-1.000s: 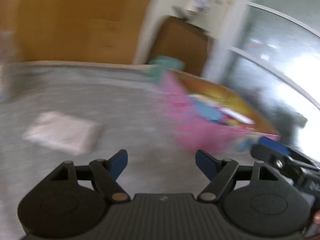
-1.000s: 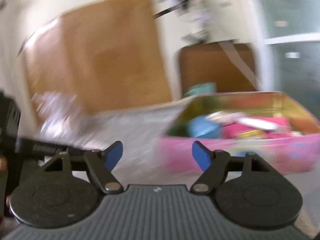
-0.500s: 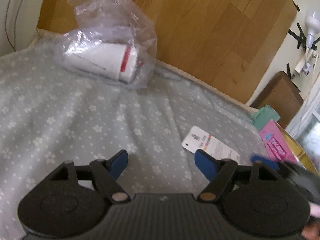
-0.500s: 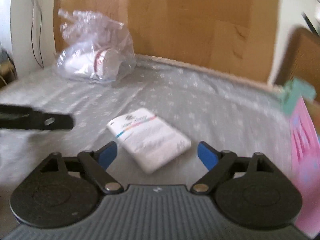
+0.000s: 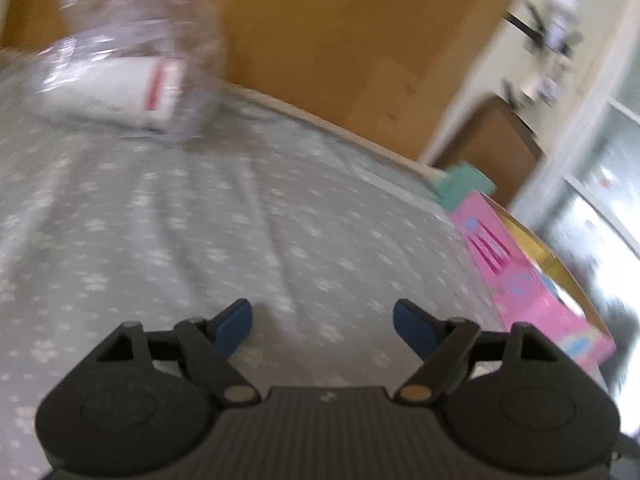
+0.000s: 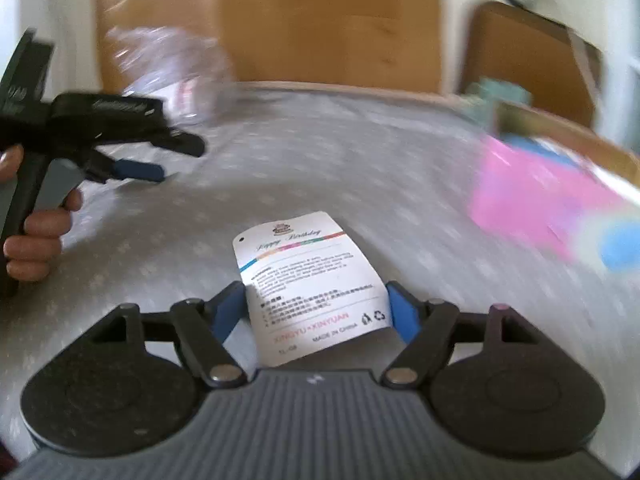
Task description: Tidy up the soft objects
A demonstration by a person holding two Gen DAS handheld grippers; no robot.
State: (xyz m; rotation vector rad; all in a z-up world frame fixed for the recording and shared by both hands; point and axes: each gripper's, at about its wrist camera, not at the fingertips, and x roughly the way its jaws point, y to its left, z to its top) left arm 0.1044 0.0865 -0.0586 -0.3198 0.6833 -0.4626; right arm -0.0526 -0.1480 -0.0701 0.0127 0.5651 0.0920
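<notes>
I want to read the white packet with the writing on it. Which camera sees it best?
The right wrist view. The white packet lies on the bedsheet between the open fingers of the right gripper, sharp enough to show its print. The left wrist view does not show it at all.

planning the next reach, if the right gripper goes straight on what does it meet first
The white packet: it already lies between the open right gripper fingers on the bedsheet. Depth is unclear, so contact is uncertain.
</notes>
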